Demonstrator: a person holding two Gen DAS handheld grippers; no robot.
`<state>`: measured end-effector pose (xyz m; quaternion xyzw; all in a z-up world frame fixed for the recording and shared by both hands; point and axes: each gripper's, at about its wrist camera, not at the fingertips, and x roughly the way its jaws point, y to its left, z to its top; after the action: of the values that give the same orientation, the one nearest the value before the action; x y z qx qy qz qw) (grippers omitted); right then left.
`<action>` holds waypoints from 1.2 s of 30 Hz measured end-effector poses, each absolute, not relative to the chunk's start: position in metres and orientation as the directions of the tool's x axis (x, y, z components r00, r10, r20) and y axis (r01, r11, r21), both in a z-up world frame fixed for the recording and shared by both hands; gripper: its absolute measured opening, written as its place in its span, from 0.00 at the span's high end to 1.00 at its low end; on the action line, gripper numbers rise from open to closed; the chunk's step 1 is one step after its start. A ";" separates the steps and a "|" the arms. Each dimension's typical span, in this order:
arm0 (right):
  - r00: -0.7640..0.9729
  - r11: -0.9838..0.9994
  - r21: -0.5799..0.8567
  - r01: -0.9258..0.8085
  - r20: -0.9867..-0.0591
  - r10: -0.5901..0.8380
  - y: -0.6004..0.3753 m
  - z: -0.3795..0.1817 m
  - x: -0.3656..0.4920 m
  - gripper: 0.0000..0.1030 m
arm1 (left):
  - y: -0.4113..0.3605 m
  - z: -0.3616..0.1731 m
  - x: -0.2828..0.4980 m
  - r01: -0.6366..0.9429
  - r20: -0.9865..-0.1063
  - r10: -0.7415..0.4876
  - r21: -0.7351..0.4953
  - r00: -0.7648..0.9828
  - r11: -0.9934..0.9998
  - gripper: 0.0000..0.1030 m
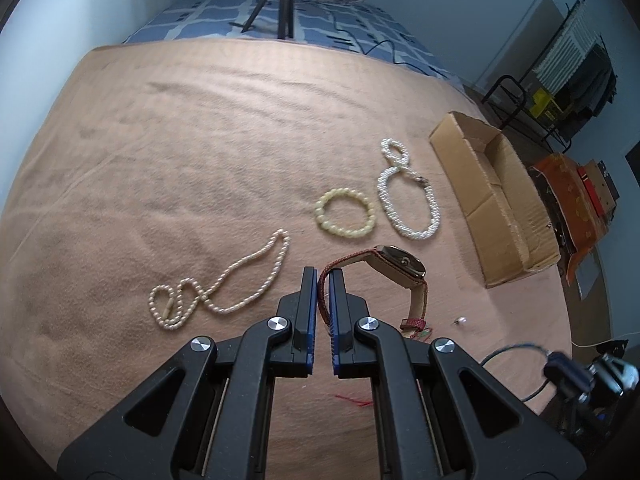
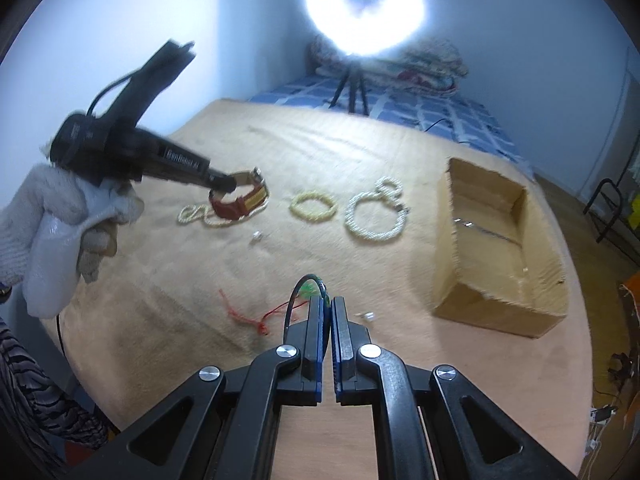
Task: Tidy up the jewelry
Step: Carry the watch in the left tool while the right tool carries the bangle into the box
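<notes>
Jewelry lay on the bed's tan blanket (image 1: 160, 152): a pearl necklace (image 1: 224, 284) at 9 o'clock of the left gripper (image 1: 323, 276), a yellow bracelet (image 1: 345, 218) and a white bead bracelet (image 1: 406, 200) toward 1 o'clock. That gripper was clenched on the red strap of a watch (image 1: 396, 266), lifted above the blanket. The right gripper (image 2: 329, 304) pinched a thin dark bangle (image 2: 298, 300). A cardboard box (image 2: 496, 248) sat open at 2 o'clock.

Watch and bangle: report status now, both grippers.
Left gripper shut on watch strap, lifted off blanket. Right gripper shut on green bangle. Cardboard box open at right, path unobstructed; pearl pieces lie between.
</notes>
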<state>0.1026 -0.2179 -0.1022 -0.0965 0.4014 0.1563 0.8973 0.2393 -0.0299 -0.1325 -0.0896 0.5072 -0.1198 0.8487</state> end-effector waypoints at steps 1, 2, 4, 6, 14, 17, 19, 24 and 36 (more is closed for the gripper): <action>0.639 0.937 -0.049 -0.346 -0.744 0.197 -0.224 -0.098 0.104 0.99 | -0.033 -0.131 0.240 0.119 -0.837 -0.297 -0.273 0.459 0.955 0.97; 0.647 0.940 -0.053 -0.337 -0.738 0.190 -0.228 -0.095 0.103 0.99 | -0.037 -0.129 0.240 0.125 -0.836 -0.298 -0.271 0.462 0.954 0.97; 0.666 0.948 -0.062 -0.313 -0.726 0.172 -0.240 -0.086 0.105 0.99 | -0.046 -0.127 0.241 0.143 -0.832 -0.299 -0.263 0.468 0.954 0.97; 0.685 0.958 -0.064 -0.281 -0.712 0.153 -0.255 -0.078 0.108 0.99 | -0.055 -0.125 0.242 0.160 -0.829 -0.305 -0.261 0.469 0.952 0.97; 0.733 0.986 -0.054 -0.156 -0.676 0.078 -0.318 -0.053 0.124 0.99 | -0.097 -0.112 0.245 0.227 -0.809 -0.350 -0.272 0.473 0.935 0.97; 0.748 0.988 -0.080 -0.133 -0.662 0.047 -0.333 -0.048 0.134 0.99 | -0.118 -0.107 0.244 0.260 -0.803 -0.364 -0.268 0.471 0.928 0.97; 0.759 0.987 -0.106 -0.124 -0.650 0.025 -0.342 -0.046 0.143 0.99 | -0.133 -0.104 0.245 0.279 -0.799 -0.378 -0.273 0.467 0.921 0.97; 0.771 0.983 -0.142 -0.117 -0.636 0.000 -0.355 -0.046 0.170 0.99 | -0.173 -0.100 0.250 0.321 -0.792 -0.402 -0.274 0.459 0.907 0.97; 0.762 0.995 -0.060 -0.082 -0.648 0.024 -0.395 -0.071 0.255 0.99 | -0.256 -0.110 0.269 0.403 -0.797 -0.404 -0.223 0.449 0.888 0.97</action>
<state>0.2549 -0.3954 -0.0710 -0.0426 0.3440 0.0283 0.9376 0.2694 -0.2563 -0.1101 -0.0004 0.4683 -0.2372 0.8511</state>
